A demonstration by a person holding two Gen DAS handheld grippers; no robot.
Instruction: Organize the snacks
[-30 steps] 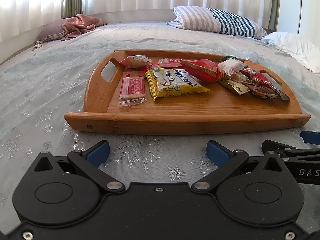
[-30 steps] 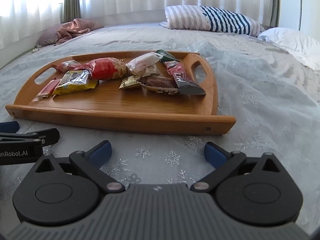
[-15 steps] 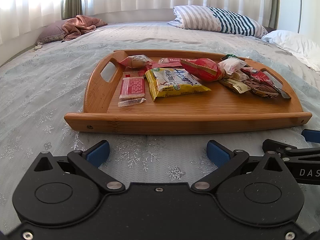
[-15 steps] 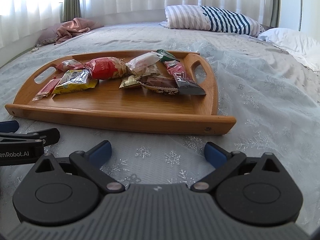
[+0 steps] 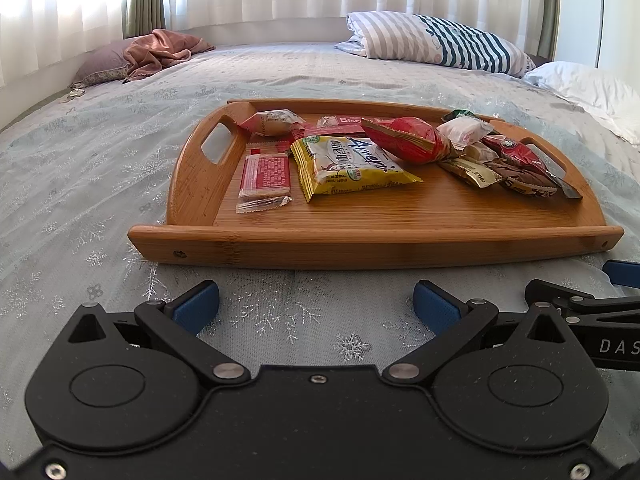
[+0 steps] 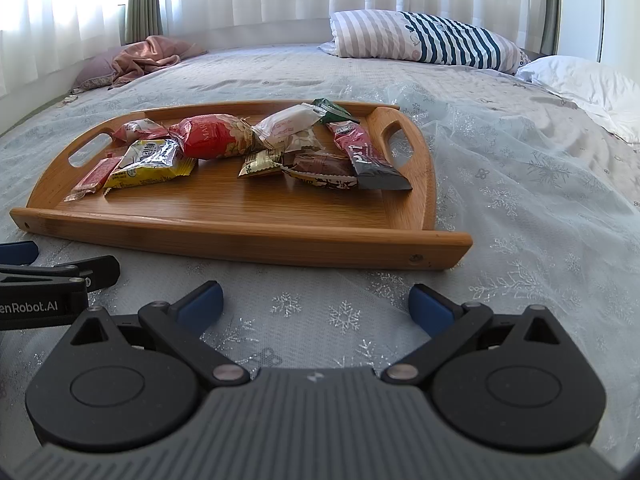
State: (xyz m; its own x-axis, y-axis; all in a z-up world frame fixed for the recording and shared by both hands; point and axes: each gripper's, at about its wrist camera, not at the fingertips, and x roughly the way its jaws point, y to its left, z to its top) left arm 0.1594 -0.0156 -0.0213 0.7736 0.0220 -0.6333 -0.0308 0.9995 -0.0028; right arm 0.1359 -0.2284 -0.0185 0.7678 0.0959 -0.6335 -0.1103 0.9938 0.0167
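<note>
Snacks sit in a loose heap on the far half of the wooden tray (image 5: pixel 360 248) on the bed (image 5: pixel 100 184); over the last second almost nothing shifts, so sorting could be pending or done. Left gripper (image 5: pixel 316 304) and right gripper (image 6: pixel 314 302) hover before the tray's near edge, both wide open and empty. Yellow packet (image 5: pixel 352 164), red bag (image 5: pixel 408 140) overlap
</note>
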